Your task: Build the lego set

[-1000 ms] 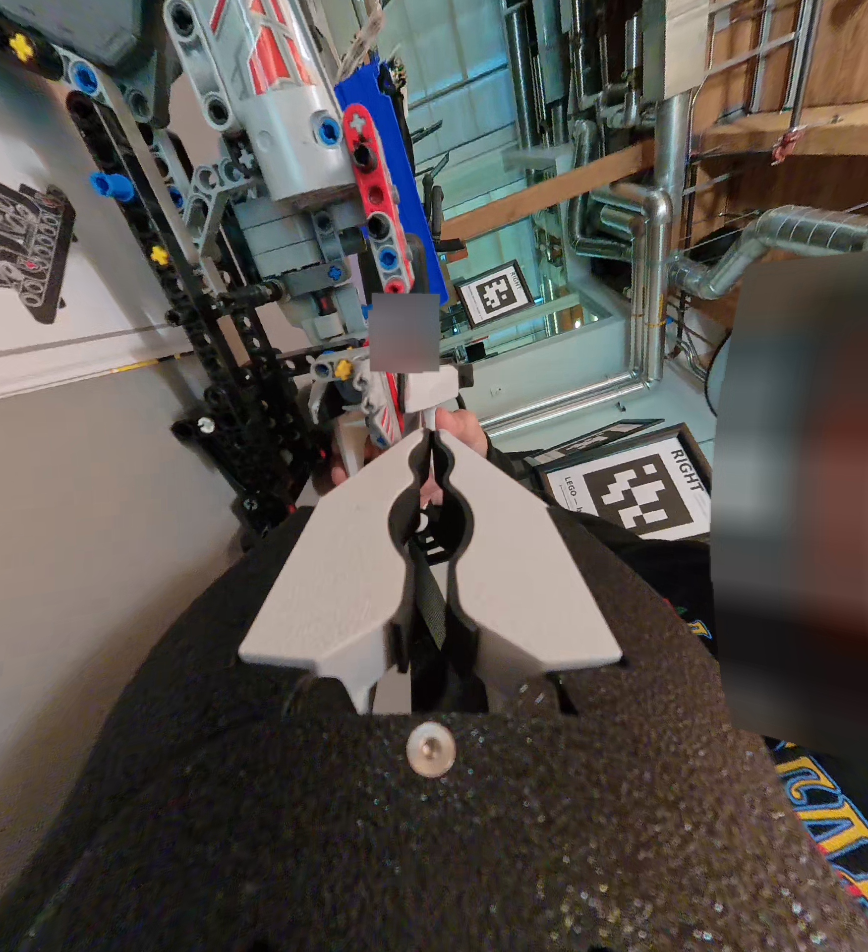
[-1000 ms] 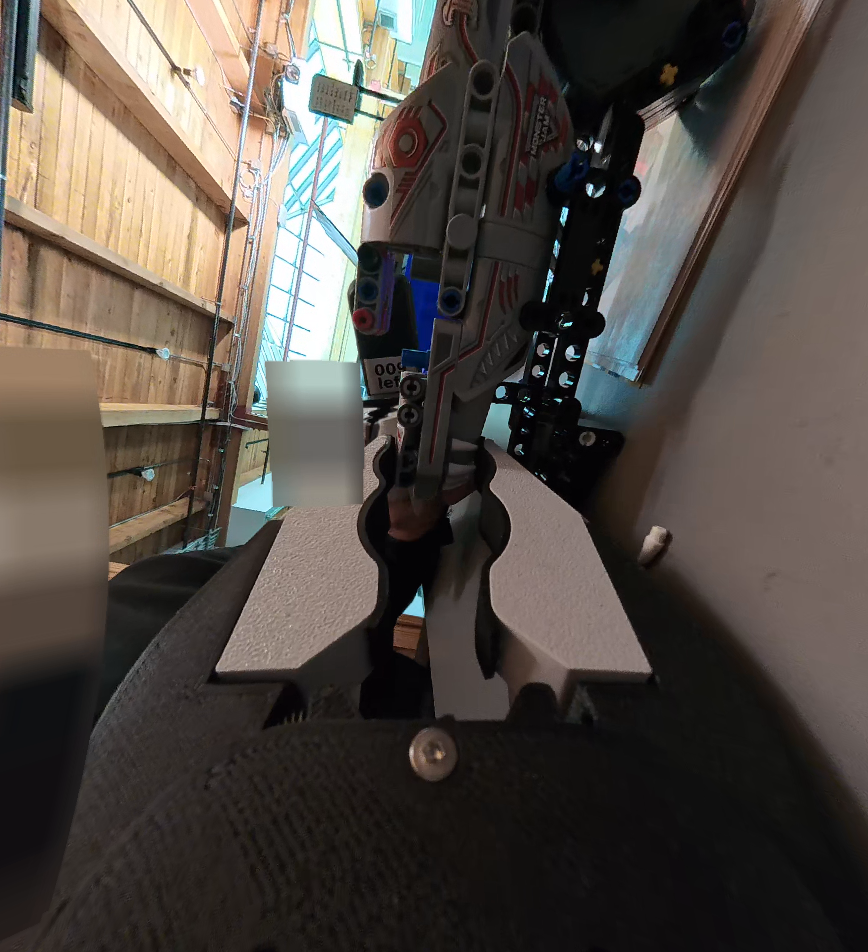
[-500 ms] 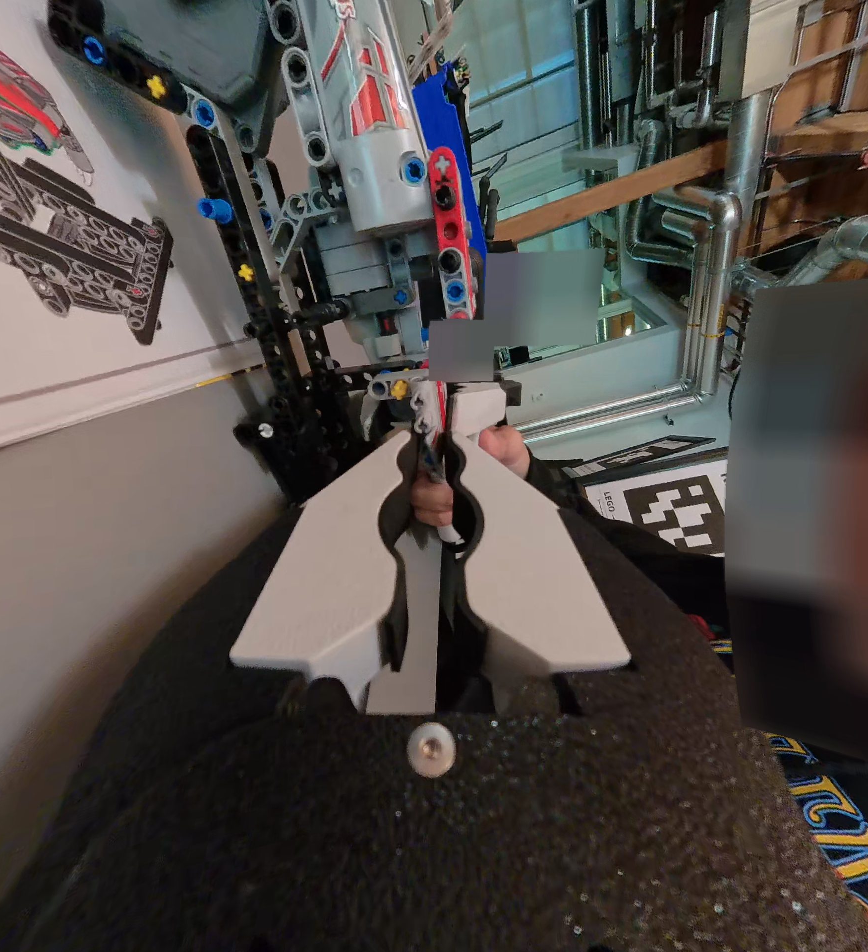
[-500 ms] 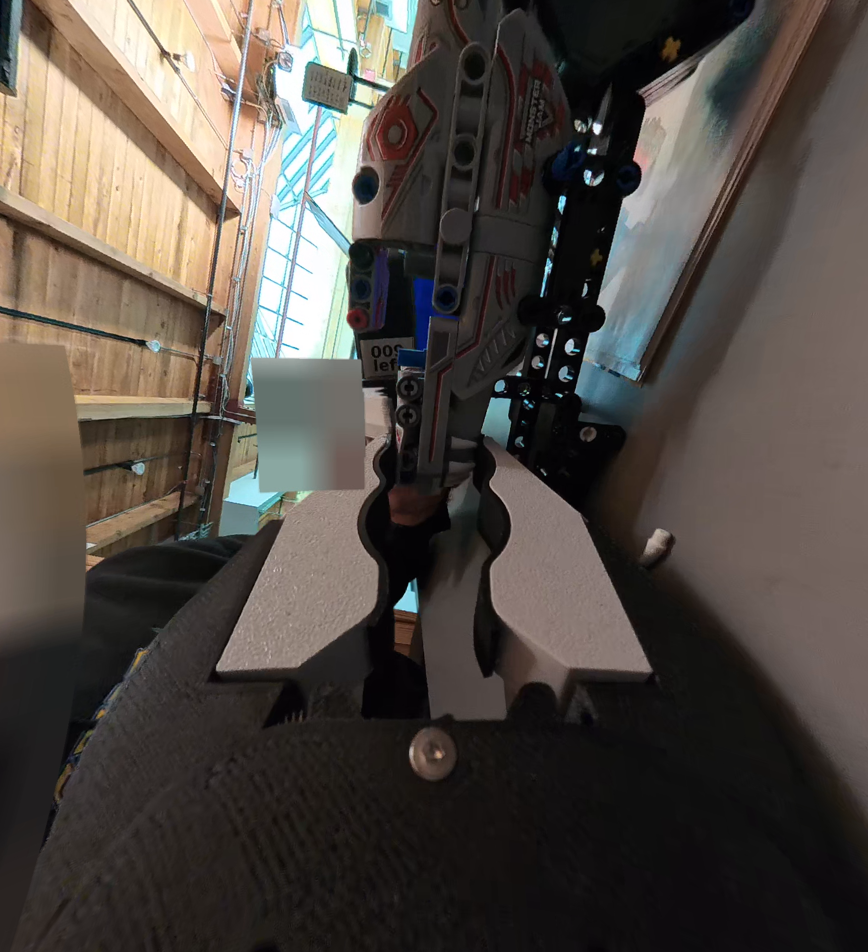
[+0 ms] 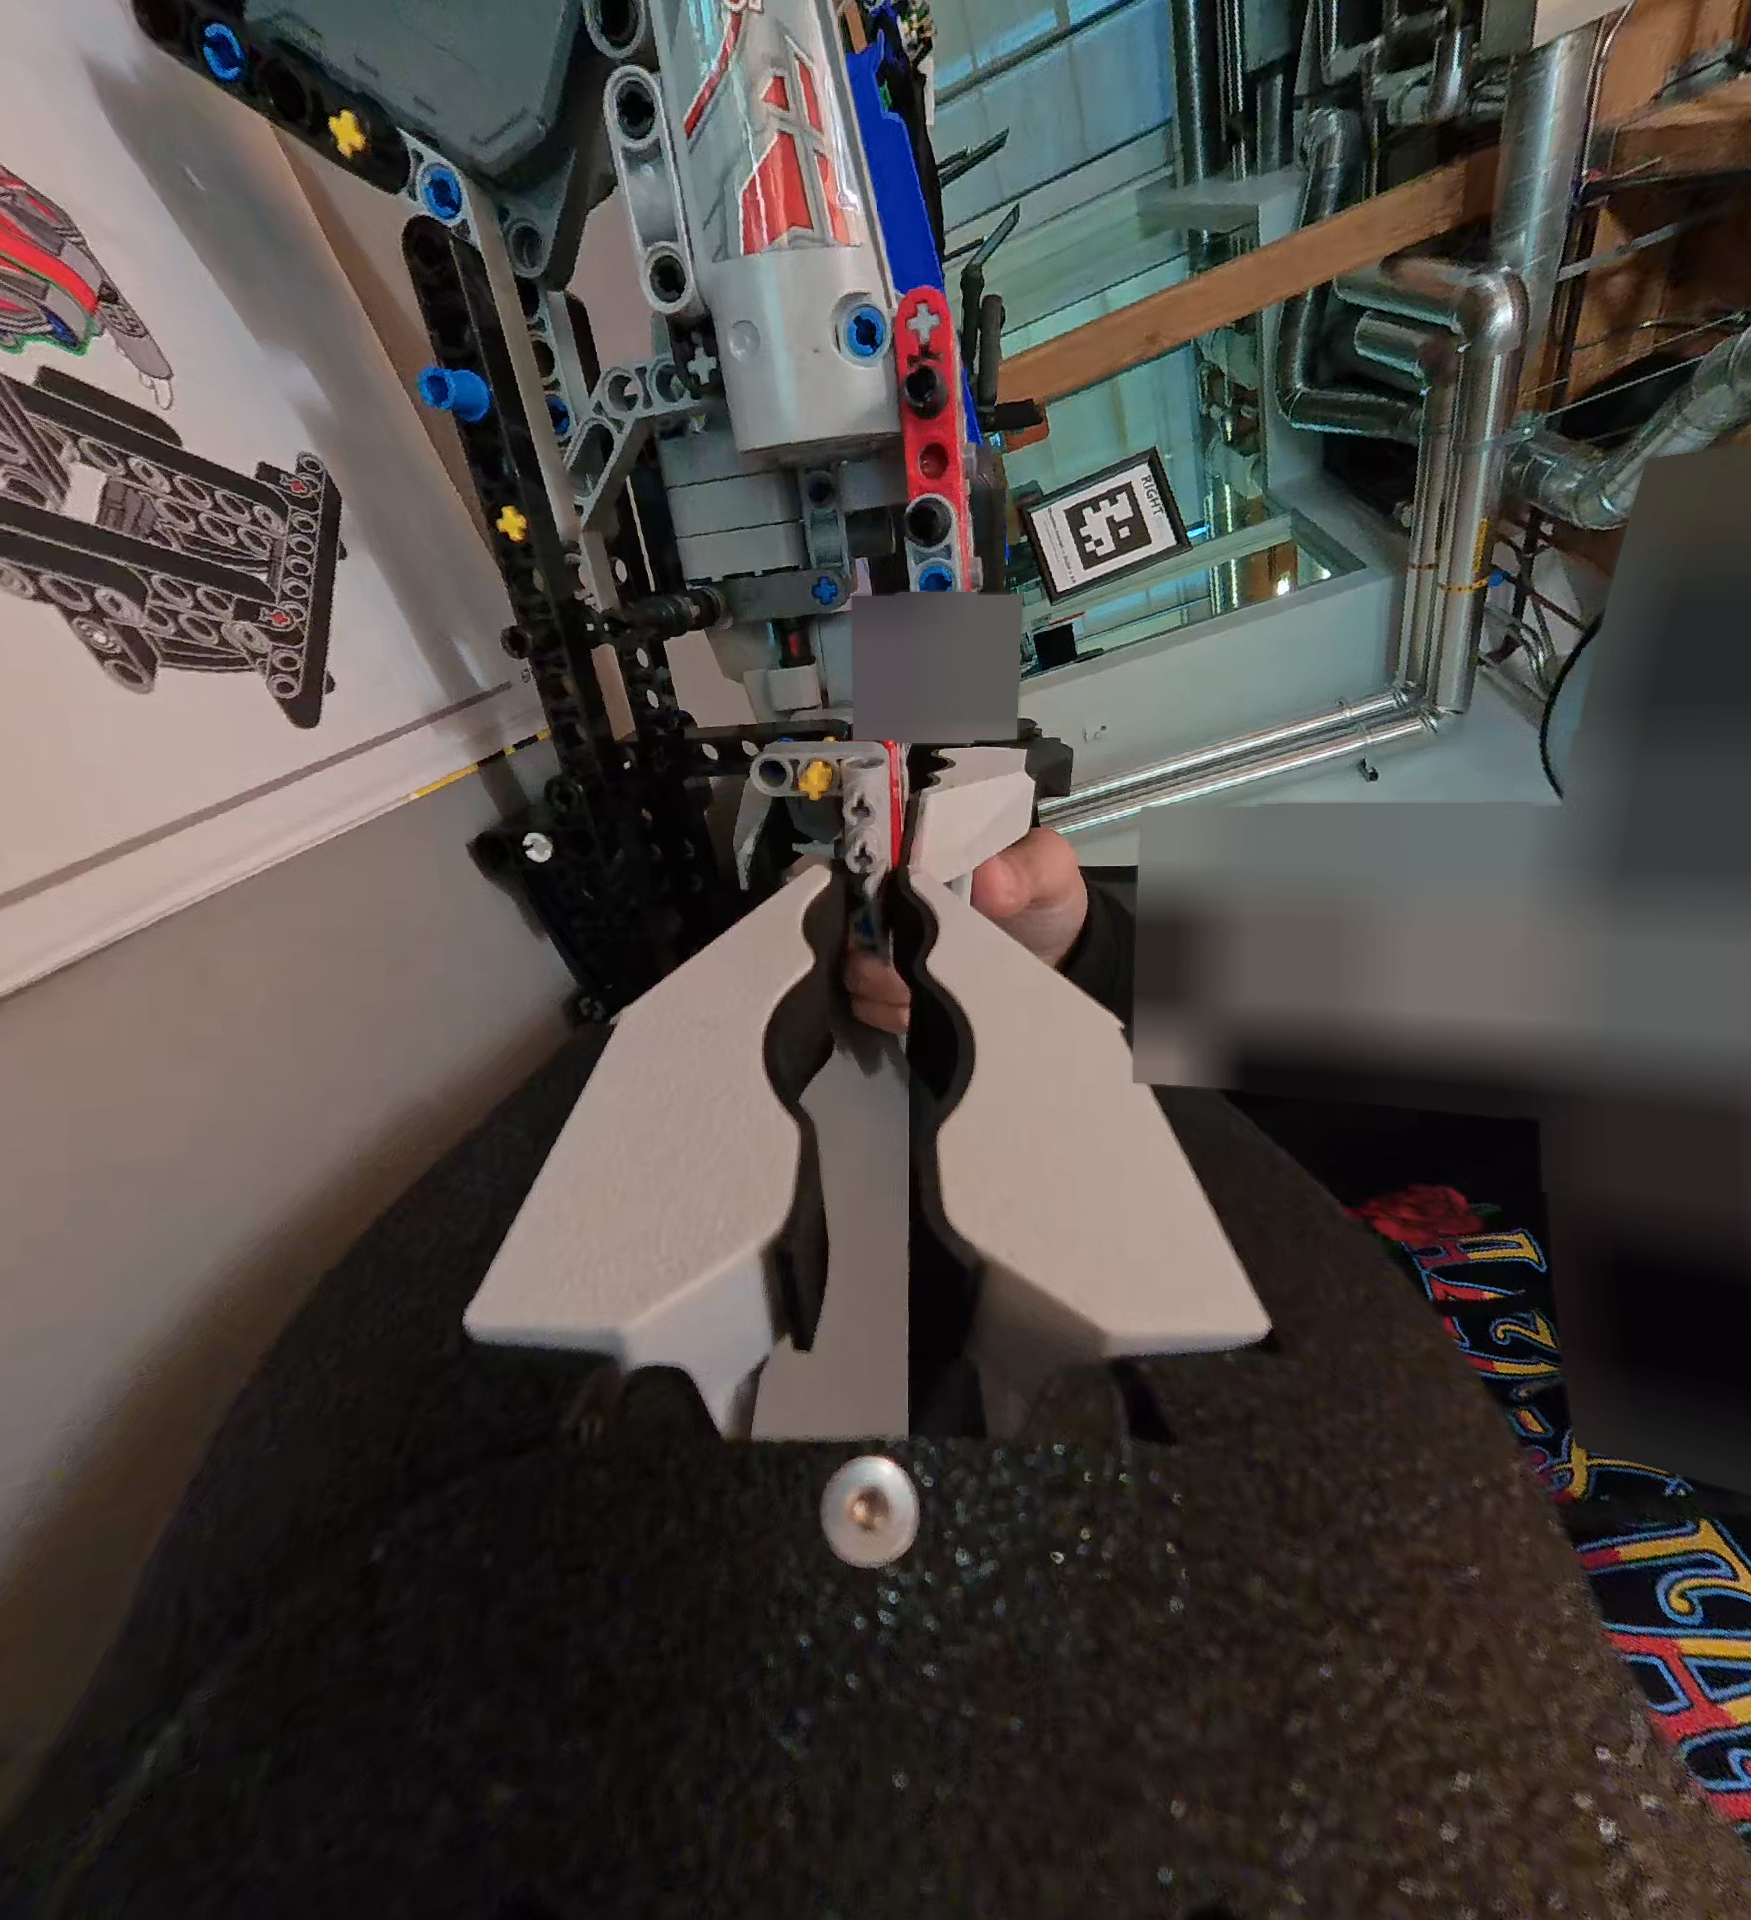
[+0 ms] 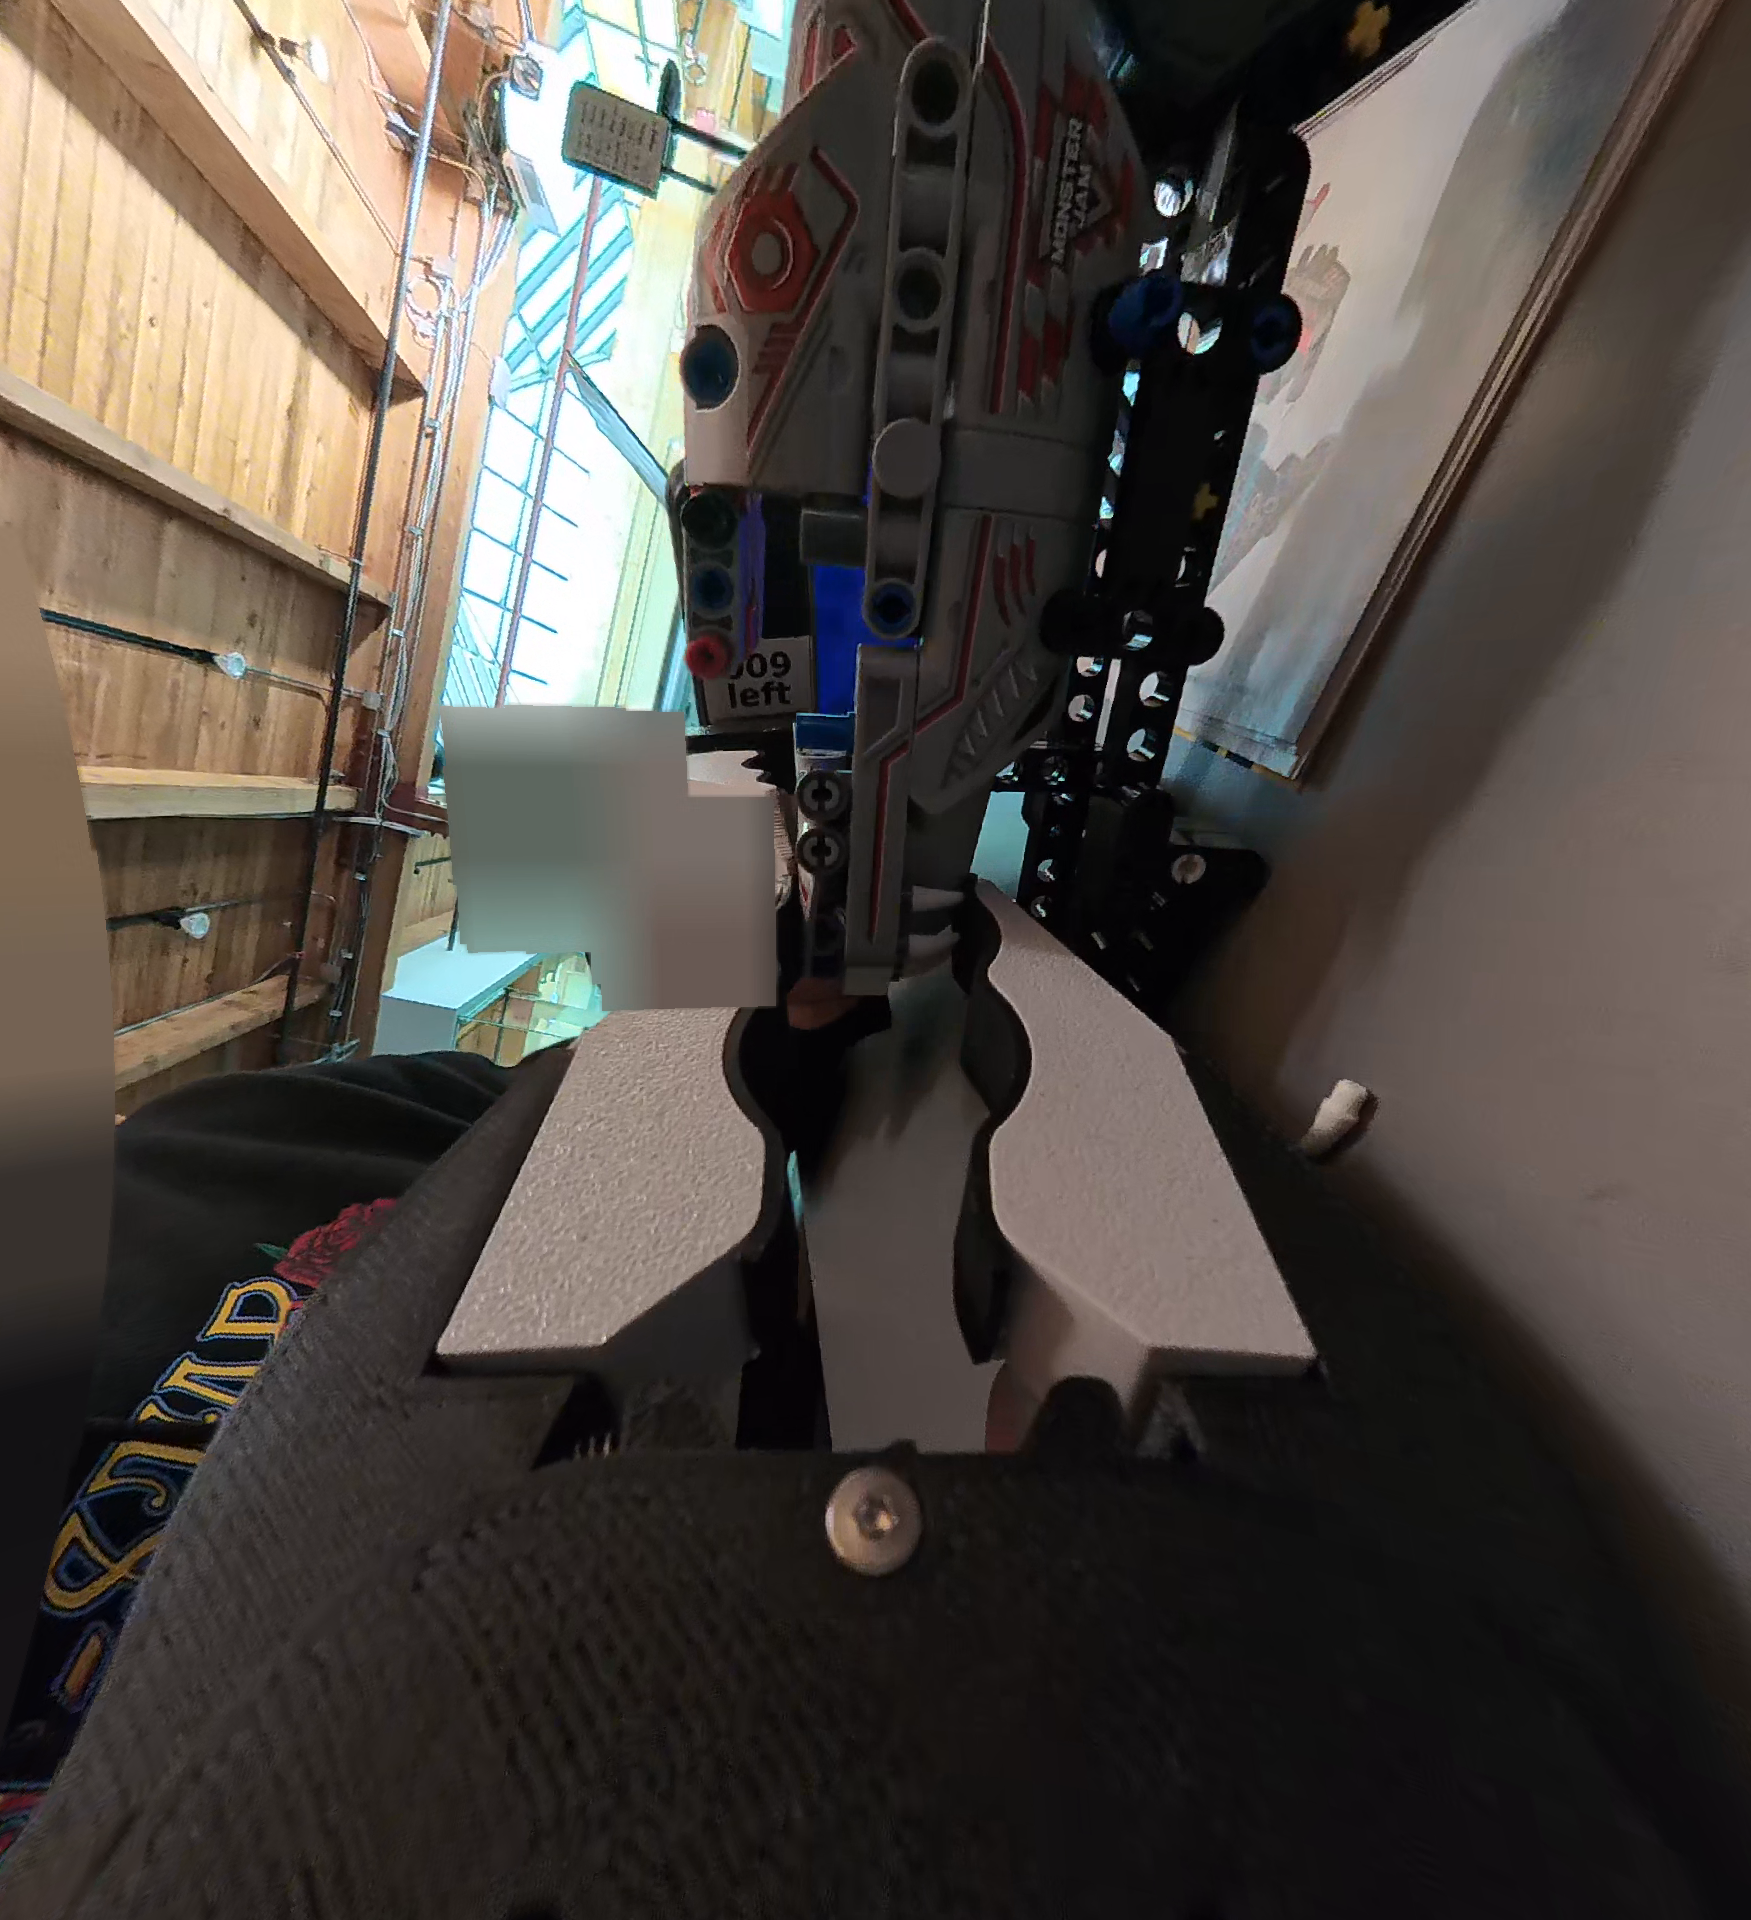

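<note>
While both grippers close in on one assembly, the lego model (image 5: 798, 343) stands directly ahead at 12 o'clock in each wrist view, long axis running 6 to 12 away from the tips. The left gripper (image 5: 876, 904) is clamped on a thin grey-and-red beam (image 5: 863, 821) at the model's near end. The right gripper (image 6: 886, 971) pinches the lower edge of the grey printed panel (image 6: 912, 790), jaws nearly closed. An instruction sheet (image 5: 112, 499) lies at 10 o'clock. Judged equally near, either gripper could press parts together along that axis.
</note>
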A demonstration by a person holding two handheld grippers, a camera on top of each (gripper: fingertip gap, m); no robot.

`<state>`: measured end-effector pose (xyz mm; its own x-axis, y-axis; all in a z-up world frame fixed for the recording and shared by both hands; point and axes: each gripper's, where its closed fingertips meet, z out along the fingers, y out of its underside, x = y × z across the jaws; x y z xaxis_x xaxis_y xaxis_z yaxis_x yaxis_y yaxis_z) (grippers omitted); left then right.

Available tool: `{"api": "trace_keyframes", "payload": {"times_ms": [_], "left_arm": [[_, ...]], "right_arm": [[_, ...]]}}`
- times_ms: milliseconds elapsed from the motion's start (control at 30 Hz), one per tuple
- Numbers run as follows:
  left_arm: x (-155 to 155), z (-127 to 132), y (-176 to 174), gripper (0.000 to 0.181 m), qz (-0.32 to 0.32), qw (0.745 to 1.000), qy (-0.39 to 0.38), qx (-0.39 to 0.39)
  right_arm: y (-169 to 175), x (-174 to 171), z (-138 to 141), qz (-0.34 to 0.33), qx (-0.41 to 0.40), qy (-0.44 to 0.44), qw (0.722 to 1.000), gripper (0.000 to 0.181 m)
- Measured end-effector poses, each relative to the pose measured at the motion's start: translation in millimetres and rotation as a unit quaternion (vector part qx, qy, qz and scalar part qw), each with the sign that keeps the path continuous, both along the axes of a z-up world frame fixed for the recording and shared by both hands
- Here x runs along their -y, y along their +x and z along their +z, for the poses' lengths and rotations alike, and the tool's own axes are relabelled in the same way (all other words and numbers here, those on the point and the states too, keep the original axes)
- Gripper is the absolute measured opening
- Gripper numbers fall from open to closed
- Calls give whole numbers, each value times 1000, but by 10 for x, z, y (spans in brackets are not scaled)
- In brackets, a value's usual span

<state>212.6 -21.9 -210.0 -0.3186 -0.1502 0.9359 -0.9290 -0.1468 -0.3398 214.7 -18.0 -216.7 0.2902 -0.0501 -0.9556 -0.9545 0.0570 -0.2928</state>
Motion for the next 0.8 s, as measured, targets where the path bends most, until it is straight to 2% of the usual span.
{"api": "trace_keyframes", "payload": {"times_ms": [167, 267, 433, 567, 633, 800], "left_arm": [[-6, 11, 6, 5, 17, 999, -33, -34], [-16, 11, 13, 5, 29, 999, -34, -29], [-27, -3, 4, 6, 2, 996, 63, 65], [-8, 5, 9, 5, 0, 1000, -8, -8], [-12, 7, -8, 5, -16, 999, -24, -17], [7, 3, 22, 5, -21, 998, 16, 54]], "right_arm": [[6, -13, 2, -3, 5, -3, 1000, 28], [13, -25, 2, -5, 6, -3, 1000, 28], [-14, -43, -5, 2, 16, -11, 1000, 28], [-15, -32, -11, 1, 17, -14, 1000, 29], [-26, -40, -8, 7, 14, -11, 1000, 28], [13, -17, -10, -6, 13, -9, 1000, 29]]}}
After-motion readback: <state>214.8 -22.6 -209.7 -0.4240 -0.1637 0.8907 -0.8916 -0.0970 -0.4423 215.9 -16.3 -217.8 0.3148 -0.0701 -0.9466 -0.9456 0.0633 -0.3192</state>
